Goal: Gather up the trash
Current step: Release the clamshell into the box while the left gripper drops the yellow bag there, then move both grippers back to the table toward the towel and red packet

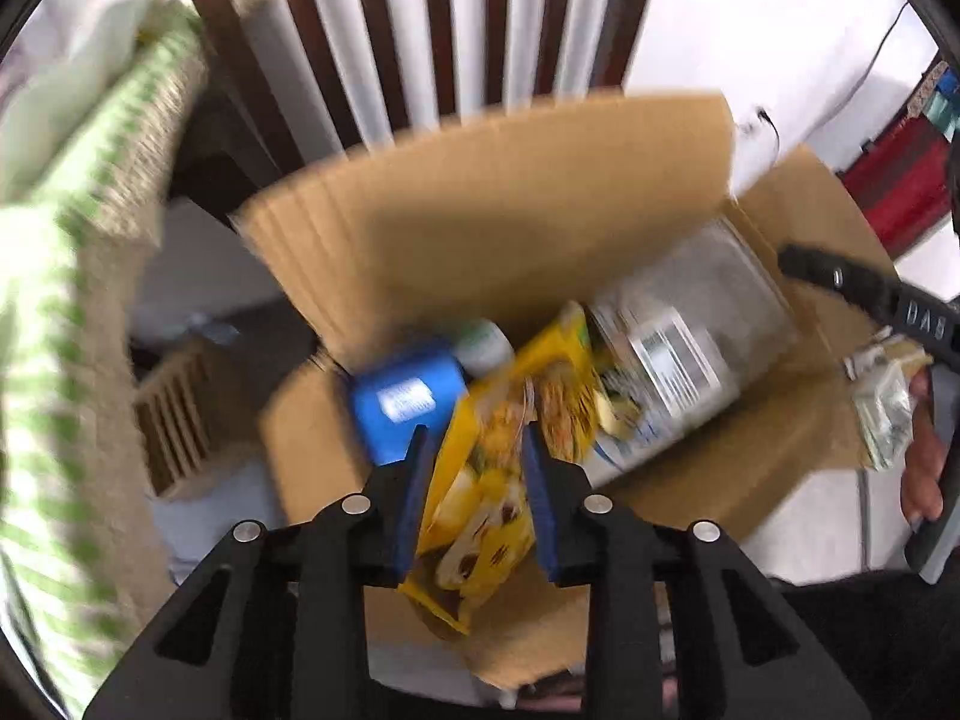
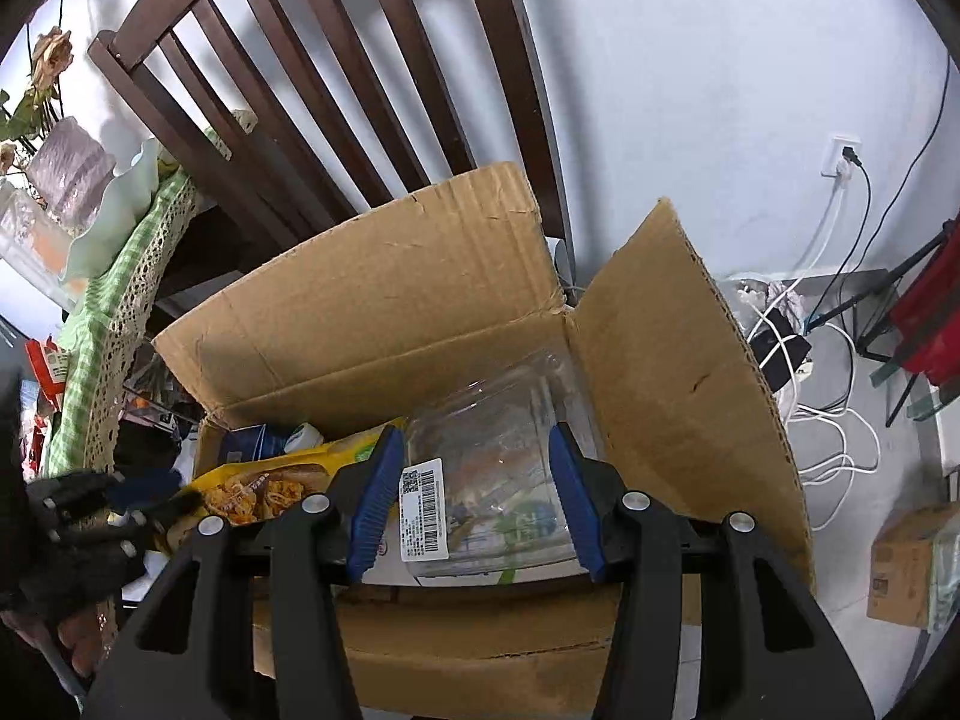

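The left gripper (image 1: 474, 492) hangs over the cardboard box (image 1: 480, 222), its fingers clamped on a yellow snack bag (image 1: 480, 498). This looks like the dropping step. Next, let go. The right gripper (image 2: 474, 498), fingers apart, sits above the clear container (image 2: 498, 420) inside the box.

One box (image 2: 384, 300), one chair (image 2: 336, 60), perhaps four trash items.

I'm looking into a home dining corner. A dark wooden chair (image 2: 312, 102) stands by a table with a green checked, lace-edged cloth (image 2: 114, 312). Charger cables (image 2: 834, 420) trail from a wall socket (image 2: 843, 163).
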Available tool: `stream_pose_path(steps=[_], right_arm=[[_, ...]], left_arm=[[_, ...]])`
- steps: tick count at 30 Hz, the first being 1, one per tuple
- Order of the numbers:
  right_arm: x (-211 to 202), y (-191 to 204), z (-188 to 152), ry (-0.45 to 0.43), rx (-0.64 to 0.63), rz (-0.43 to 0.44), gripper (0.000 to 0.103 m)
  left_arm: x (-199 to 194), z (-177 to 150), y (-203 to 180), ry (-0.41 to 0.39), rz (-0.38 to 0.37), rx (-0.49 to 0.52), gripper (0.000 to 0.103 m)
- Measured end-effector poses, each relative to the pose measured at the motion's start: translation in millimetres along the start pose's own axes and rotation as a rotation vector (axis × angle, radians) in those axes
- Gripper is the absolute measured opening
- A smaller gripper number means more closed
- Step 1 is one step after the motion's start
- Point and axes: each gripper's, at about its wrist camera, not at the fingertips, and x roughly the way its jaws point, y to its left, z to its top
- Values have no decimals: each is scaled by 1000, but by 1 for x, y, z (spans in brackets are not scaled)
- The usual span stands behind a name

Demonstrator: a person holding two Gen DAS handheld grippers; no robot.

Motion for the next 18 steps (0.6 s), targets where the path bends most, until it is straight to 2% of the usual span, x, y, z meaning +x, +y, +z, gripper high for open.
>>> stream_pose_path(steps=[2,10,18], right_arm=[[2,-1,0,5,1,0,49],[0,2,3,0,-2,-8,49],[-21,13,11,-49,-25,-36,49]], left_arm=[[-8,1,5,-25,-6,0,36],[-42,3,17,-97,1,3,37],[-91,-11,27,-209,2,-15,44]])
